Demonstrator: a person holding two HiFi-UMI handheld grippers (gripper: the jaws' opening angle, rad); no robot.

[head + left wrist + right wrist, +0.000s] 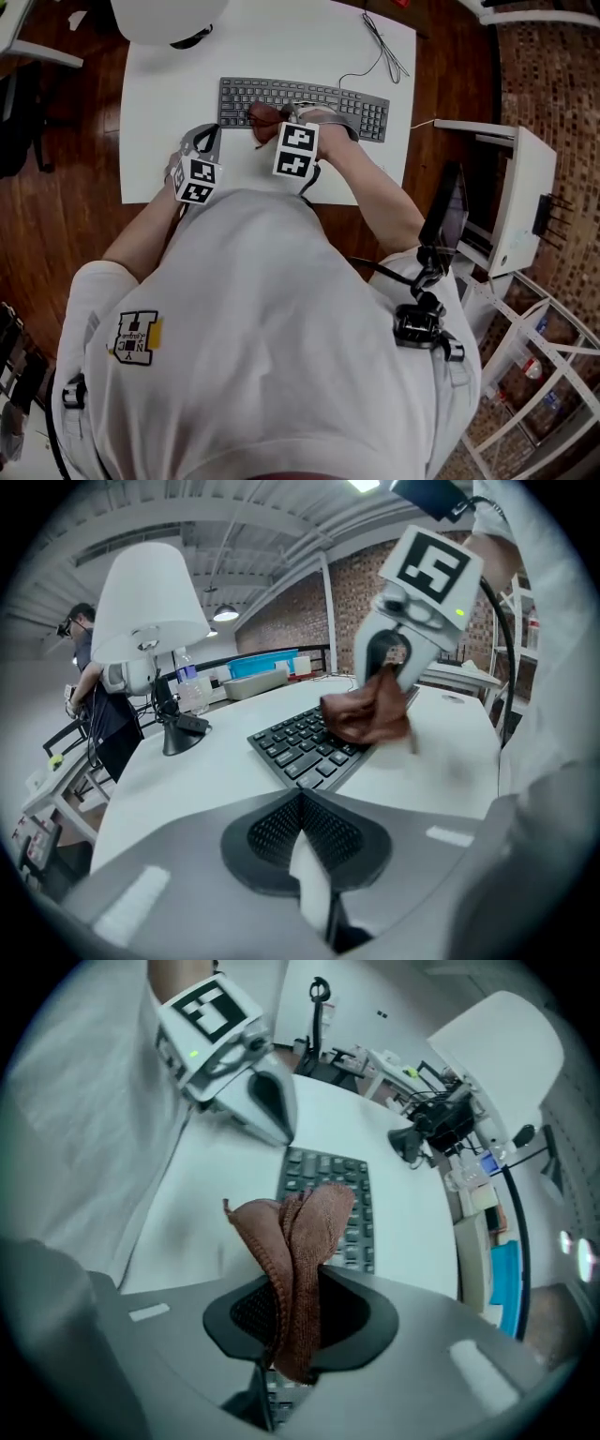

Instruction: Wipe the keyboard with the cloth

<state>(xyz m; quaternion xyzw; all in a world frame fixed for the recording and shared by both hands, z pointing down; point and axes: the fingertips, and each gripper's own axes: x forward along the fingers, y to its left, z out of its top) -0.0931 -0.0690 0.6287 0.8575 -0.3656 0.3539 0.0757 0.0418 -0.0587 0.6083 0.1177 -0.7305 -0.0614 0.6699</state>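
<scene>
On the white table (159, 141), the keyboard (366, 112) was laid out, with the brown cloth (298, 1232) clamped in the right gripper (292, 1330) over its middle keys. The left gripper (302, 832) was clenched empty nearby. Even pressure along the key rows would be advised.

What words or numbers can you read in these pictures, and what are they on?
No text reads clearly.
The keyboard keys: letters too small to read.
The marker cubes: black-and-white square patterns, no words.
The shirt patch: print too small and upside down.
</scene>
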